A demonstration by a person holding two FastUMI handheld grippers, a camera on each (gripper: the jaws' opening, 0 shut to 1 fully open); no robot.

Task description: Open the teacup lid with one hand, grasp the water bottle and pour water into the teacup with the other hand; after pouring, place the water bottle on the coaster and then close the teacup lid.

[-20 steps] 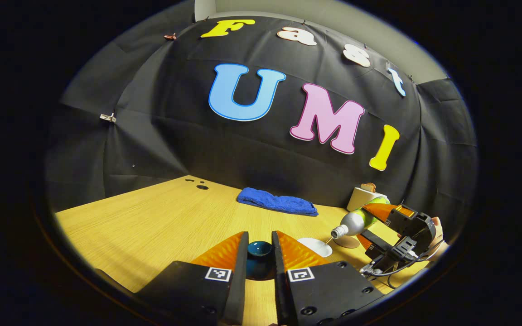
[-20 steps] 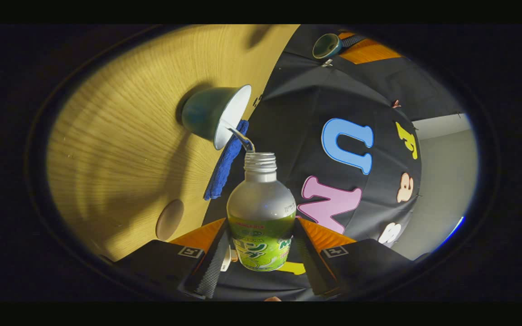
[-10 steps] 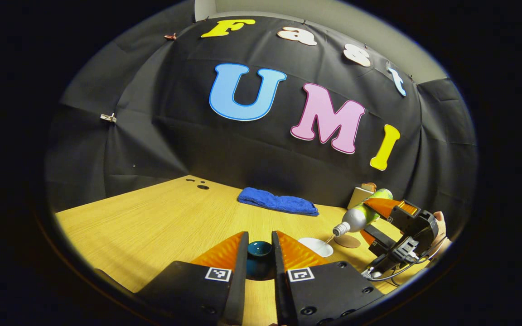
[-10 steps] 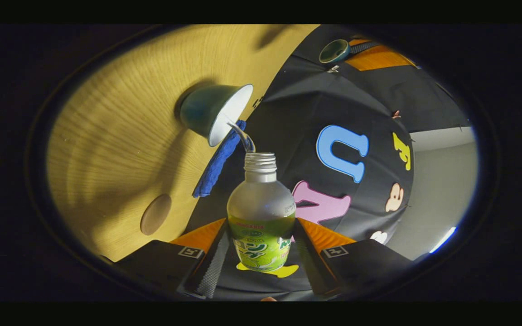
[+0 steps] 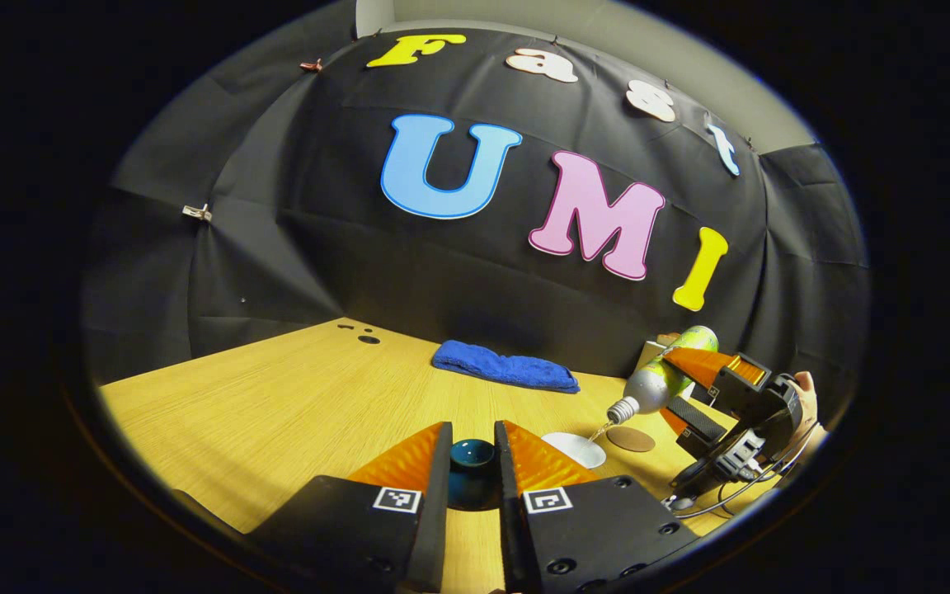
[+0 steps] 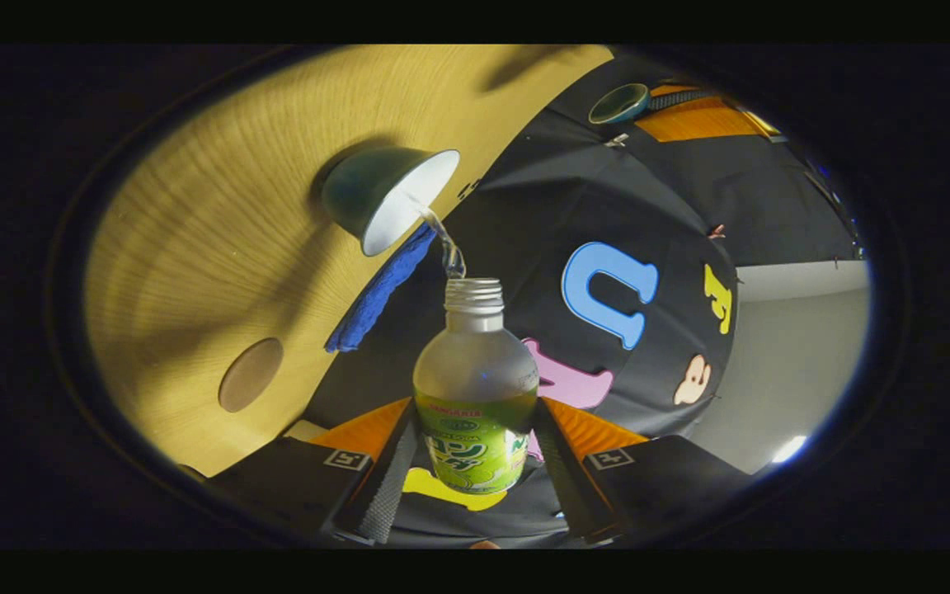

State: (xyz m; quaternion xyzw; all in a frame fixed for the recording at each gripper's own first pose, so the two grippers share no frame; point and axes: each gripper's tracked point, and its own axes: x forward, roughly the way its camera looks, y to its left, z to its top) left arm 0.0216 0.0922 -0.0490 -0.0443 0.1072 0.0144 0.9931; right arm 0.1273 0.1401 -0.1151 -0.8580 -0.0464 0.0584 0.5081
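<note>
My left gripper (image 5: 472, 436) is shut on the dark teal teacup lid (image 5: 472, 464), held just above the table. To its right stands the teacup (image 5: 576, 450), its white inside showing. The water bottle (image 5: 658, 384), frosted with a green label, is tipped neck-down over the cup in my right gripper (image 5: 693, 388). In the right gripper view, both fingers of the right gripper (image 6: 475, 462) press on the bottle (image 6: 475, 388), and a thin stream of water (image 6: 446, 246) runs from its open mouth into the teacup (image 6: 384, 202). The round brown coaster (image 5: 631, 438) lies bare beside the cup.
A folded blue towel (image 5: 505, 369) lies at the back of the wooden table (image 5: 277, 404) against the black wall. Small dark holes (image 5: 368, 339) mark the far left of the table. The coaster (image 6: 251, 374) and towel (image 6: 376, 289) also show in the right gripper view.
The right gripper has risen a little and tipped the bottle more steeply, with water still running into the cup. The left gripper and lid have not moved.
</note>
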